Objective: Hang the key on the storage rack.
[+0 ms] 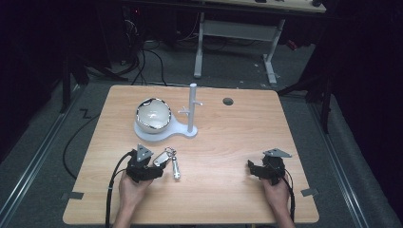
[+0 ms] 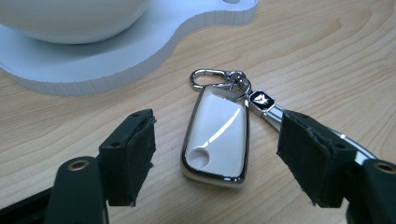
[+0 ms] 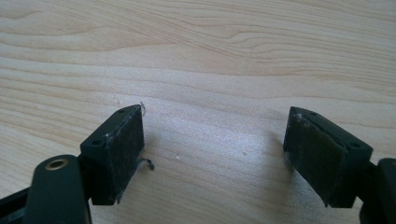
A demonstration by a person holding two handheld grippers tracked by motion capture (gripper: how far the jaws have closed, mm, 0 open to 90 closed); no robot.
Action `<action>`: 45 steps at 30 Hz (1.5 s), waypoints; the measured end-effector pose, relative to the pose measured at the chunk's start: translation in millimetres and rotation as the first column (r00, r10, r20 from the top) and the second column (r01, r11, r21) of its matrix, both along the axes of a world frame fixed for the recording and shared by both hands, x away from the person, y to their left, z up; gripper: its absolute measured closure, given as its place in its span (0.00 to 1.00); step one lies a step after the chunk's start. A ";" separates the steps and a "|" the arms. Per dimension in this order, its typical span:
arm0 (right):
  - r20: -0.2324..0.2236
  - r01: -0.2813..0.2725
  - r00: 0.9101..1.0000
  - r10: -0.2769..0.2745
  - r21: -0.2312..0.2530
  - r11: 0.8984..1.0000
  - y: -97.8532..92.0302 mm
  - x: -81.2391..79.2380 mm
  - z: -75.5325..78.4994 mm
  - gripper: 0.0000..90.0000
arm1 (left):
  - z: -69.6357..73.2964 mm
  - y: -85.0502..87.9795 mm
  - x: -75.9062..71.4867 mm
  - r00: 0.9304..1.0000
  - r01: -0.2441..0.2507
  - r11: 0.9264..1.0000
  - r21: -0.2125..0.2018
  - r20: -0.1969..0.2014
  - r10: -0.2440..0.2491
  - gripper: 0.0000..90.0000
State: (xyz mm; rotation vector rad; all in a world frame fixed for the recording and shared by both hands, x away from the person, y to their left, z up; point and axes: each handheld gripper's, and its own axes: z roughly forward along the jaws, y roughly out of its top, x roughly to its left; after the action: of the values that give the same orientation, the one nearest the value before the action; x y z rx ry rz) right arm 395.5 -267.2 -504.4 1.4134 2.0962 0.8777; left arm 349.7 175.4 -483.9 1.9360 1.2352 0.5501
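Note:
A white key fob [image 2: 215,135] with a chrome rim lies flat on the wooden table [image 1: 228,142], joined by a clasp and ring to a slim metal tag [image 2: 261,101]. My left gripper [image 2: 219,128] is open, its jaws low on either side of the fob, and neither pad presses on it. The right pad [image 2: 313,158] covers part of the tag. From the high view, the left gripper [image 1: 157,165] sits at the front left with the fob [image 1: 163,157] at its tips. My right gripper [image 3: 212,140] is open over bare wood, resting at the front right [image 1: 253,168].
A white stand [image 1: 183,130] sits mid-table behind the fob, holding a shiny white bowl [image 1: 153,115] and an upright post [image 1: 192,109] with short pegs. A round hole [image 1: 228,101] lies near the far edge. Cables trail off the front edge.

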 end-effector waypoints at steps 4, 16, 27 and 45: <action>0.000 0.000 1.000 0.000 0.000 1.000 0.0 0.0 0.0 0.23 | -4.6 -2.8 6.6 1.000 0.001 1.000 -0.001 -0.015 -0.001 0.32; 0.000 0.000 1.000 0.000 0.000 1.000 0.0 0.0 0.0 0.23 | -12.4 -16.8 22.2 0.999 0.028 0.999 0.024 -0.031 -0.028 0.36; -0.001 0.001 1.000 -0.001 0.001 1.000 0.1 -0.1 0.0 0.23 | -21.2 -19.8 27.7 0.999 0.022 0.998 0.063 -0.042 -0.020 0.41; -0.002 0.002 1.000 -0.002 0.002 1.000 0.1 -0.1 0.0 0.23 | -21.9 -20.4 27.8 0.999 0.031 0.998 0.046 -0.022 -0.030 0.57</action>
State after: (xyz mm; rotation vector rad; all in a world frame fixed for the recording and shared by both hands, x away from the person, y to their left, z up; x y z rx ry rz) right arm 395.4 -267.1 -504.4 1.4171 2.0955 0.8782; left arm 377.5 155.0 -505.8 2.0012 1.2140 0.5482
